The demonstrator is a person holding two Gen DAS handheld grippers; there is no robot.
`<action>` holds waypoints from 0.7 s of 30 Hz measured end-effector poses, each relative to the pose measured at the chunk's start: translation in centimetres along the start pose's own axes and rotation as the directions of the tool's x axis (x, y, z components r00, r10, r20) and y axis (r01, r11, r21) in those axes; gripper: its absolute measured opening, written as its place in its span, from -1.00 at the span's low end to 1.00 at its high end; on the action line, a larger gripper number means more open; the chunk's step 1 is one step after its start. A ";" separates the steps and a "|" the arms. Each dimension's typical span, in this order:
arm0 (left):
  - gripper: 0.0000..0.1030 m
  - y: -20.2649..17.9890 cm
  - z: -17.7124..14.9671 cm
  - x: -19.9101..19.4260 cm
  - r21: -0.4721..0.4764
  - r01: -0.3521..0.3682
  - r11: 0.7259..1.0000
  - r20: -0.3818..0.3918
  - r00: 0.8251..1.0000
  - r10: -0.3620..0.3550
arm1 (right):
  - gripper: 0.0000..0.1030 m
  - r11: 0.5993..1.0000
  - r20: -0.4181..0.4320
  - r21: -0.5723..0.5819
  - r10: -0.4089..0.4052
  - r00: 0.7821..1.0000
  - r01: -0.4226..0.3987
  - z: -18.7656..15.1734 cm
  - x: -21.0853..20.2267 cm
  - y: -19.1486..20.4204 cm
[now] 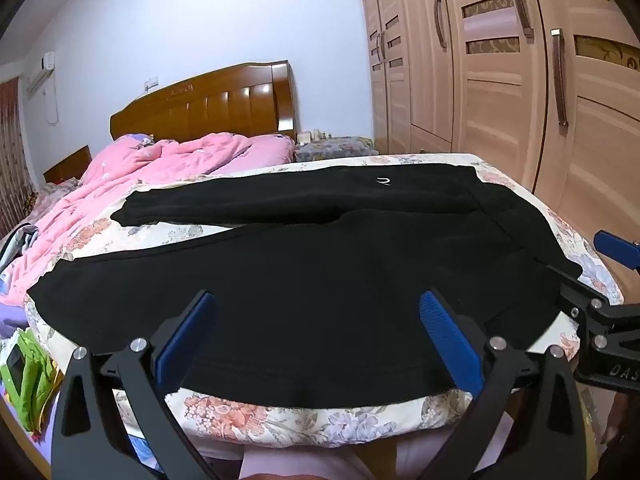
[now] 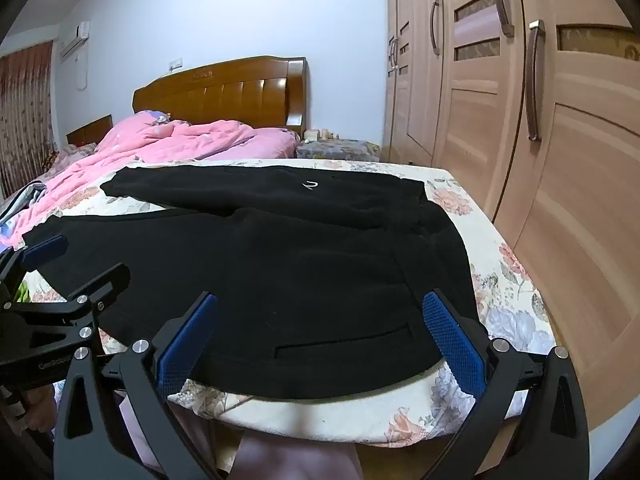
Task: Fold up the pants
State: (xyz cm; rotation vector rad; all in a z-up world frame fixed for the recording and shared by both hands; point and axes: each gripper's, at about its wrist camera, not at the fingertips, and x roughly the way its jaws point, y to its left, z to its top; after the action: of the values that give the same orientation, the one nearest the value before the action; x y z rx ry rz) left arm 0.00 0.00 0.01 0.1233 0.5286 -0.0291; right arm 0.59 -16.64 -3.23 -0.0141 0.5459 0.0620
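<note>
Black pants are lying flat on the floral sheet at the foot end of the bed, spread sideways w/ the legs running off to the left. Near leg is sitting along the front edge of the mattress, far leg is lying behind it w/ a strip of sheet showing btwn them on the left. Small white logo is showing on the far side. Slit pocket opening is showing in the right wrist view, near the front edge.

Left gripper is hovering over the near leg, jaws standing fully wide, blue pads clear of the fabric, nothing held. Right gripper is doing the same over the waist end, jaws wide open, pads not pinching anything. Both are pointing downward at the pants from the front edge. Each gripper is showing at the edge of the other's cam: right one in the left view, left one in the right view.

Bkgd: pink quilt is bunched up toward the wooden headboard, wardrobe is standing on the right side, AC unit is hanging on the left wall.
</note>
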 end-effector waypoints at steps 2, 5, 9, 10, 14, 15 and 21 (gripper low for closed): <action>0.97 0.0 0.0 0.0 -0.006 -0.002 1.000 -0.002 1.000 0.002 | 0.92 1.000 0.002 -0.003 -0.001 1.000 0.001 0.1 -0.1 -0.1; 0.97 0.0 -0.4 -0.1 -0.012 0.017 1.000 -0.007 1.000 -0.017 | 0.92 1.000 0.004 -0.010 -0.001 1.000 0.001 0.2 -0.4 -0.2; 0.97 0.1 -0.3 0.2 -0.004 0.018 1.000 -0.014 1.000 -0.018 | 0.92 1.000 -0.001 -0.010 -0.001 1.000 0.001 -0.5 0.1 -0.1; 0.97 0.1 -0.4 0.2 -0.005 0.018 1.000 -0.015 1.000 -0.018 | 0.92 1.000 -0.011 -0.002 0.000 1.000 0.000 -0.5 0.6 -0.2; 0.97 0.2 -0.4 0.3 -0.007 0.019 1.000 -0.018 1.000 -0.019 | 0.92 1.000 -0.010 -0.003 0.000 1.000 0.000 -1.1 0.3 -0.1; 0.97 0.2 -0.5 0.2 -0.007 0.019 1.000 -0.018 1.000 -0.019 | 0.92 1.000 -0.010 -0.002 0.001 1.000 -0.001 -1.3 0.2 -0.1; 0.97 0.3 -0.5 0.3 -0.009 0.021 1.000 -0.021 1.000 -0.021 | 0.92 1.000 -0.023 0.005 0.004 1.000 -0.004 -0.5 0.4 -0.3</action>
State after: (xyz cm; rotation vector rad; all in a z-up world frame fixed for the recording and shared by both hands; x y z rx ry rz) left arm -0.02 0.39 -0.55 0.1093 0.5506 -0.0456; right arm 0.73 -16.97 -3.83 -0.0086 0.5691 0.0648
